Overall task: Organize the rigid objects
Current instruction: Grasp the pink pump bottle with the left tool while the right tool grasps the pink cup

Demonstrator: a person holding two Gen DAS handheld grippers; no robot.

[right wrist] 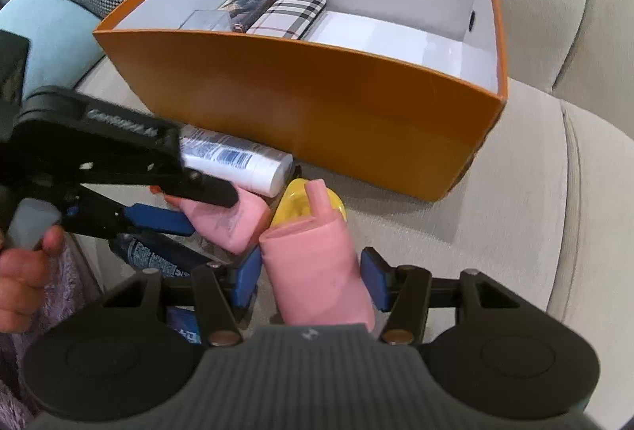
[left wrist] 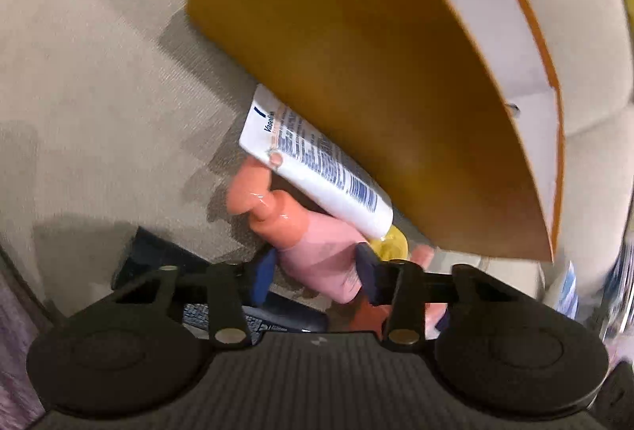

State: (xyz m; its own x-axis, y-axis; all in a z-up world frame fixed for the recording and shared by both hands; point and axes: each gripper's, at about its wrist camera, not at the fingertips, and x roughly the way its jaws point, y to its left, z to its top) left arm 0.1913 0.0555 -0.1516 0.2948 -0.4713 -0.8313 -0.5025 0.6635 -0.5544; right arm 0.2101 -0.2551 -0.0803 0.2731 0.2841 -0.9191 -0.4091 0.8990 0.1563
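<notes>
Pink bottle [right wrist: 317, 267] sits between right gripper [right wrist: 311, 281] pads — jaws wide, left pad apart.

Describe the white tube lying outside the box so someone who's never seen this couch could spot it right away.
Start at the orange box standing on the beige couch cushion. Along the foot of its near wall lies the white tube, on its side, almost against the box. Unlike the two pink bottles and the yellow item next to it, it is white with blue print and a barcode.
</notes>
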